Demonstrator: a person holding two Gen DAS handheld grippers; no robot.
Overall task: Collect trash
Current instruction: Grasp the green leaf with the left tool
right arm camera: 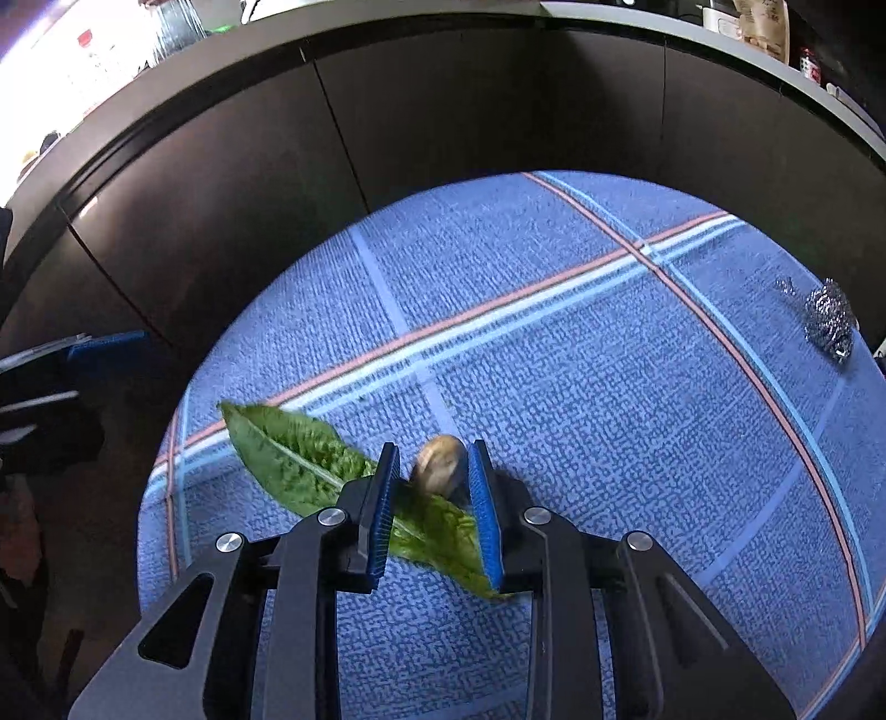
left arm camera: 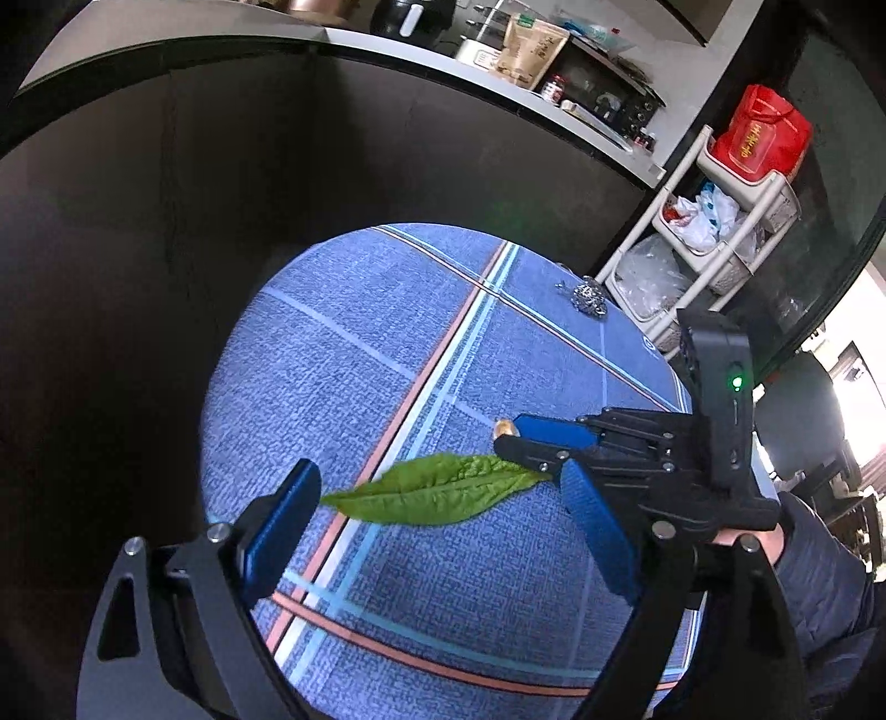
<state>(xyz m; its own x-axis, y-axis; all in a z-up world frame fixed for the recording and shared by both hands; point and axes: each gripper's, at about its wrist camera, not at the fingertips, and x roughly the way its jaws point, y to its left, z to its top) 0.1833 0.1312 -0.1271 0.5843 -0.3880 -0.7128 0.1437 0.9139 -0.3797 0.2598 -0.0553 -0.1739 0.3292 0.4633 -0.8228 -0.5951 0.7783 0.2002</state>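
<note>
Lower centre of right wrist view: right gripper [right arm camera: 433, 482] jaws narrowed around a brown nut [right arm camera: 439, 462], contact unclear, leaf [right arm camera: 293, 459] beneath on the blue tabletop [right arm camera: 554, 360]. Left gripper [left arm camera: 443, 515] jaws wide, empty. Risk: round nut squirting out, or leaf pinched along

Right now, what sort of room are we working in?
Probably a home kitchen: a counter over dark cabinets, a toaster oven on it, and a storage rack of bags beside a round table.
</note>
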